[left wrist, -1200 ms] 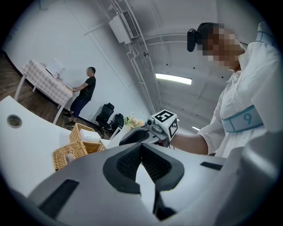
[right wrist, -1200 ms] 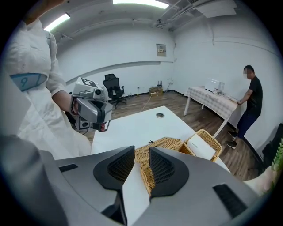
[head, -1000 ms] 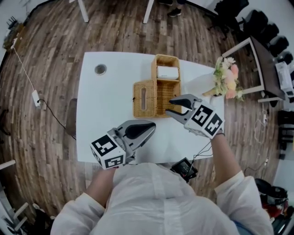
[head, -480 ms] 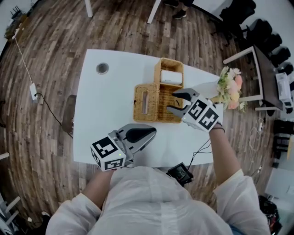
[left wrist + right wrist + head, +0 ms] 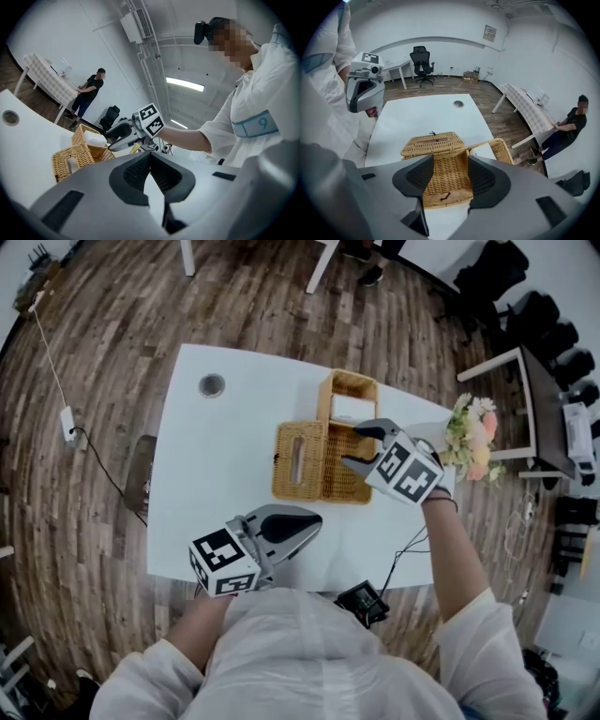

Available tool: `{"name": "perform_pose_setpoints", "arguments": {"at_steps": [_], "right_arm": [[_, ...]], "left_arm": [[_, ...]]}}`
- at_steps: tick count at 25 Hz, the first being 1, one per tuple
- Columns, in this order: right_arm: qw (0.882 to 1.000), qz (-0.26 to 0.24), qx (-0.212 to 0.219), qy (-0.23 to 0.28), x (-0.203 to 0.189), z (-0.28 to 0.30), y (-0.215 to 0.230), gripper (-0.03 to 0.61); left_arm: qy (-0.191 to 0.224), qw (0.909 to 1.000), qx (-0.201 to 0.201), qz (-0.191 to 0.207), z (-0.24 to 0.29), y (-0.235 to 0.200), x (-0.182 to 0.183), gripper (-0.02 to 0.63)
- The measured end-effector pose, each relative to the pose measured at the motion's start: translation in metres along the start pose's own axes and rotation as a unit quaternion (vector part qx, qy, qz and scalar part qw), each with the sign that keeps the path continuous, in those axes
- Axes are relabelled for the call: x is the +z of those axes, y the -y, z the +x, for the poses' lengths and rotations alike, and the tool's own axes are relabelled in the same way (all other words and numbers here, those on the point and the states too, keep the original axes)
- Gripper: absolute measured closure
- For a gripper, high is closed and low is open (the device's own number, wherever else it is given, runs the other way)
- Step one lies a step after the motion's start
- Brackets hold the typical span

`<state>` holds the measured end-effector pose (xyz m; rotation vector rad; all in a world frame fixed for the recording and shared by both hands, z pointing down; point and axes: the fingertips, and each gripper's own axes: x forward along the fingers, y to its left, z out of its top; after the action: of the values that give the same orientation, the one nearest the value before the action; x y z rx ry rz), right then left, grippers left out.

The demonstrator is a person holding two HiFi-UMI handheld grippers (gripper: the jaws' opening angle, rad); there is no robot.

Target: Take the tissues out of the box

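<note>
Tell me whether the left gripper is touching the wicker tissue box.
Apart. The head view shows the left gripper near the table's front edge, with a strip of bare white table between it and the wicker tissue box.

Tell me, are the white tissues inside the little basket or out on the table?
Inside. The white tissues lie in the little wicker basket, its woven walls rising around them.
</note>
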<state>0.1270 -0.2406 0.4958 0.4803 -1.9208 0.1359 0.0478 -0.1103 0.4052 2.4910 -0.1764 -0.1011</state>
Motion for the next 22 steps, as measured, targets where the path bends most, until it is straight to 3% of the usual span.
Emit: {"name": "perform_pose_setpoints", "arguments": {"at_steps": [22], "right_arm": [[0.997, -0.051, -0.033, -0.046, 0.001, 0.039, 0.056, 0.321]], "left_arm": [[-0.015, 0.9997, 0.014, 0.011, 0.006, -0.031, 0.003, 0.611]]}}
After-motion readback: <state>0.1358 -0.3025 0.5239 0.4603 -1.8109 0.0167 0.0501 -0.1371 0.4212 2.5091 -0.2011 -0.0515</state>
